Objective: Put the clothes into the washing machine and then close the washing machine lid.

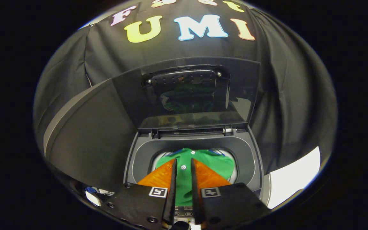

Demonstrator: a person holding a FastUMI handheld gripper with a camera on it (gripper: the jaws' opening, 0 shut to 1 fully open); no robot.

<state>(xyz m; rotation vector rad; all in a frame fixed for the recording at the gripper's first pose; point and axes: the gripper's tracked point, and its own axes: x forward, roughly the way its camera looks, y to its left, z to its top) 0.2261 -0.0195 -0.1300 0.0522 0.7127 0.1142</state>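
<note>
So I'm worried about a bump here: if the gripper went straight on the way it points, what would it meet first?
Most likely the green garment in the washing machine's tub opening. The gripper already has a strip of it between its fingers, though whether both press on it is unclear. The raised lid stands beyond.

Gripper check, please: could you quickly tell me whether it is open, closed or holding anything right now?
Gripper: jaws nearly closed, pinching the green shirt over the open washer.
</note>
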